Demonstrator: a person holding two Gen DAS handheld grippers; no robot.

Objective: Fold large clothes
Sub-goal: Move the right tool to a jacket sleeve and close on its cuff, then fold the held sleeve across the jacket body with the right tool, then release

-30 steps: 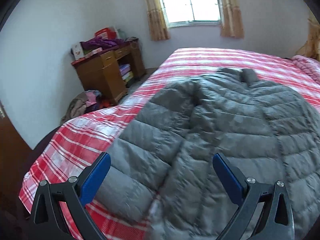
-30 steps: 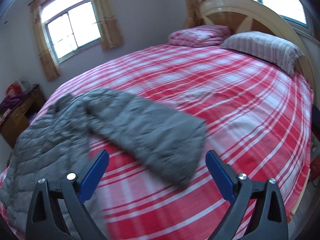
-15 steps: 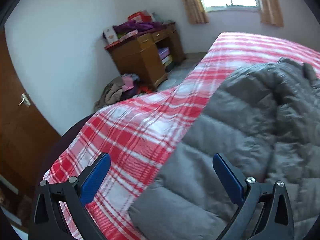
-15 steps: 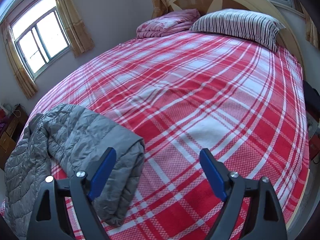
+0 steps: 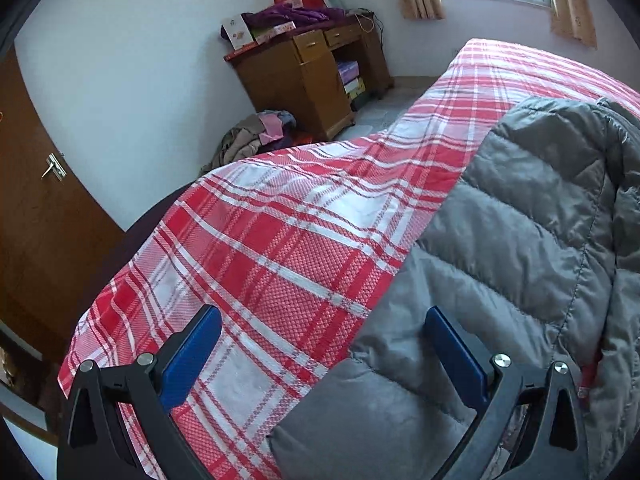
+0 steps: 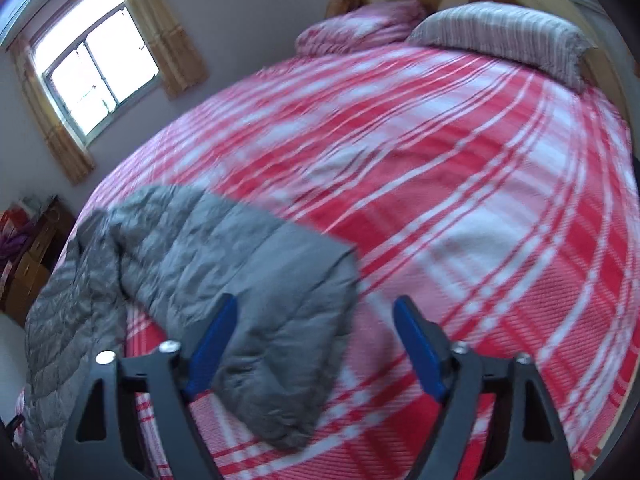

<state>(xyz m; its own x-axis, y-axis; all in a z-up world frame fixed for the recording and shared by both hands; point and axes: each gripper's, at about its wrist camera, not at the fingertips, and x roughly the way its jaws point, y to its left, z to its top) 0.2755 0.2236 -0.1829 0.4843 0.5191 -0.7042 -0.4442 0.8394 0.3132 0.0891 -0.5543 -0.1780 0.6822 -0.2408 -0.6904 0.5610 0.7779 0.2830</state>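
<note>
Blue pads of the right gripper (image 6: 314, 344) stand apart over the cuff end of a grey quilted down jacket's sleeve (image 6: 256, 304); its jaws have just been closing, and the sleeve lies between them, though the pads do not yet press on it. That sleeve runs from the cuff near the gripper up and leftward to the jacket's shoulder, so its long axis lies slantwise across the red-and-white plaid bedspread (image 6: 460, 200). The grey quilted down jacket (image 5: 520, 248) is spread flat on the bed, its body lying lengthwise towards the curtained window (image 6: 96, 72), collar end farthest away.

The left gripper (image 5: 322, 354) hangs wide open and holds nothing, one pad above bare plaid, the other above the jacket's near corner. Beyond the bed's edge stands a brown wooden desk (image 5: 312, 76) piled with boxes and clothes. A striped pillow (image 6: 504, 36) lies at the headboard.
</note>
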